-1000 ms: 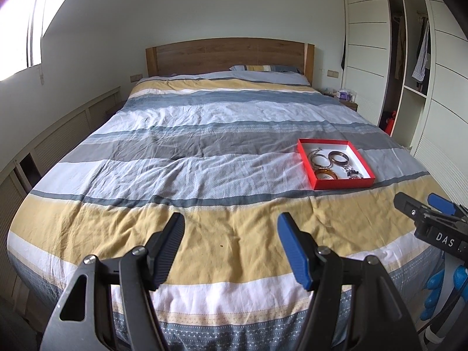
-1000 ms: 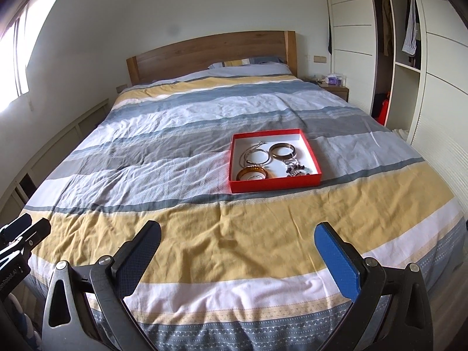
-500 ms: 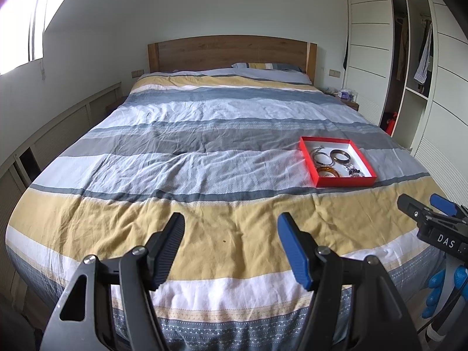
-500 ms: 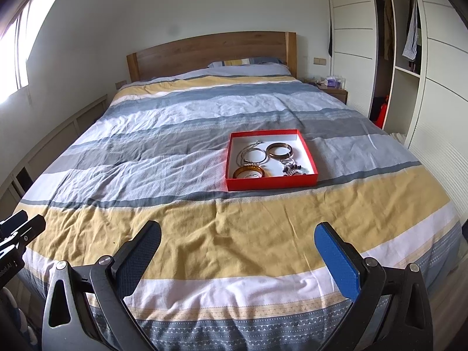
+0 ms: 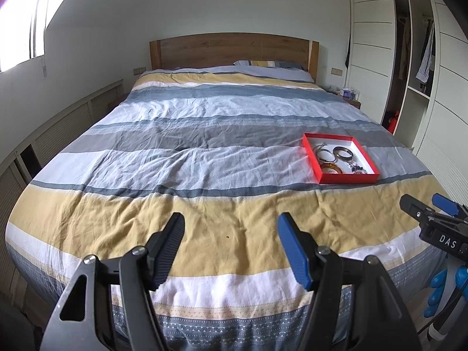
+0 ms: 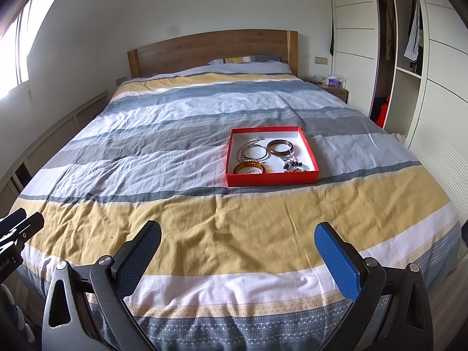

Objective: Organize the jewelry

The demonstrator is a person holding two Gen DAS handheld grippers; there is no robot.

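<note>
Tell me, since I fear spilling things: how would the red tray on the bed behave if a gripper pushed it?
The red tray looks like thin card with low walls, so probably light and easily slid. It sits on a soft, wrinkled duvet, so it may snag and tilt. The loose bangles inside would likely shift.

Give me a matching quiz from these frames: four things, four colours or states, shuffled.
Things:
1. tray
2. headboard
3. right gripper
4. bangle at the tray's near-left corner

Colours or states:
A. amber
B. open, nothing between the fingers
C. red outside, white inside
D. brown wood

Pairs: 1-C, 2-D, 3-B, 4-A
</note>
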